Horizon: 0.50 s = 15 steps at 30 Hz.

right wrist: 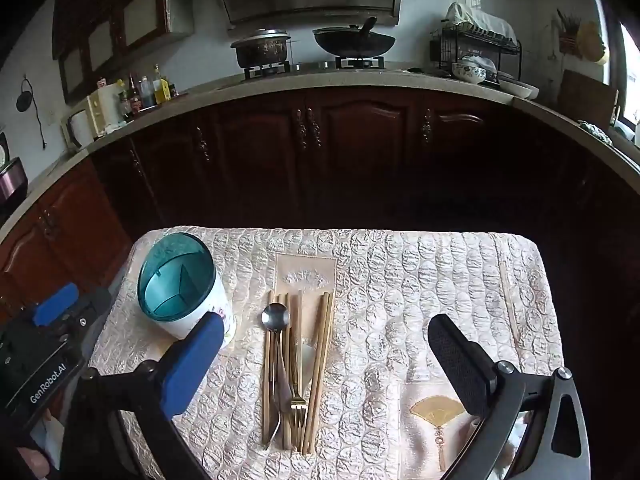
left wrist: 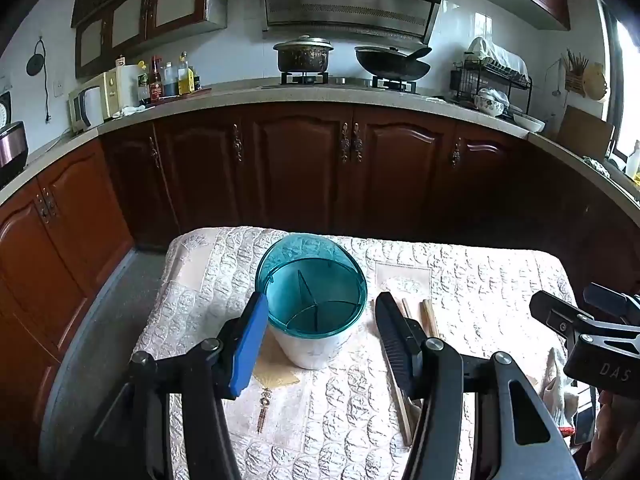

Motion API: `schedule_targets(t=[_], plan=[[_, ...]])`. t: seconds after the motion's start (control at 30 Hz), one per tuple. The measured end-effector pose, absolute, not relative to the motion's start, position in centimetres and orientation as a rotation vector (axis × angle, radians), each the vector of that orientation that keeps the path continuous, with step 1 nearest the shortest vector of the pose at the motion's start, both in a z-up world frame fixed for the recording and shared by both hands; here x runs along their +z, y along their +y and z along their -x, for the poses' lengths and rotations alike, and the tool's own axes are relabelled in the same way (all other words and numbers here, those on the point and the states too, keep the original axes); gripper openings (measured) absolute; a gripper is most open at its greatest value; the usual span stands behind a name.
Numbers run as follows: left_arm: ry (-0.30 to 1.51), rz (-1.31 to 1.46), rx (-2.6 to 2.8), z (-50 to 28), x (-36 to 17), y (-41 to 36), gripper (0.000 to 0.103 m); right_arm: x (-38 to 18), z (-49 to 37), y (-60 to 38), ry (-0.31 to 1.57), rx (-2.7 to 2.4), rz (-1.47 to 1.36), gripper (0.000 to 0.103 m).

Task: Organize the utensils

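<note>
Hovering wide open and empty, the right tool [right wrist: 324, 364] is nearer the metal and wooden utensils [right wrist: 294, 368], lying lengthwise right of the teal-rimmed white plastic holder [right wrist: 180, 288]; left tool [left wrist: 320, 344] is gaping empty.

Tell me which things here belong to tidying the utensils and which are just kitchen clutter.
For the job:
utensil holder
spoon
fork
chopsticks
left claw
right claw

Lying about:
pot
wok
dish rack
bottles
</note>
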<state>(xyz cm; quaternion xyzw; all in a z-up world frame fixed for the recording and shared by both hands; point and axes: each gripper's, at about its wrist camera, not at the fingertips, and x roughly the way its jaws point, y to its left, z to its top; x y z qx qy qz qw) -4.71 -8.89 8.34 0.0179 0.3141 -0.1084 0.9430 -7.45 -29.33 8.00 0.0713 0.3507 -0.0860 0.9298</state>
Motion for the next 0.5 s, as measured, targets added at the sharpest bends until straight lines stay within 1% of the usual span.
schedule_targets(t=[0.5], plan=[[0.634, -0.027, -0.215, 4.72, 8.53, -8.71, 0.057, 8.13, 7.48, -28.44, 0.716, -0.16, -0.121, 0.103]])
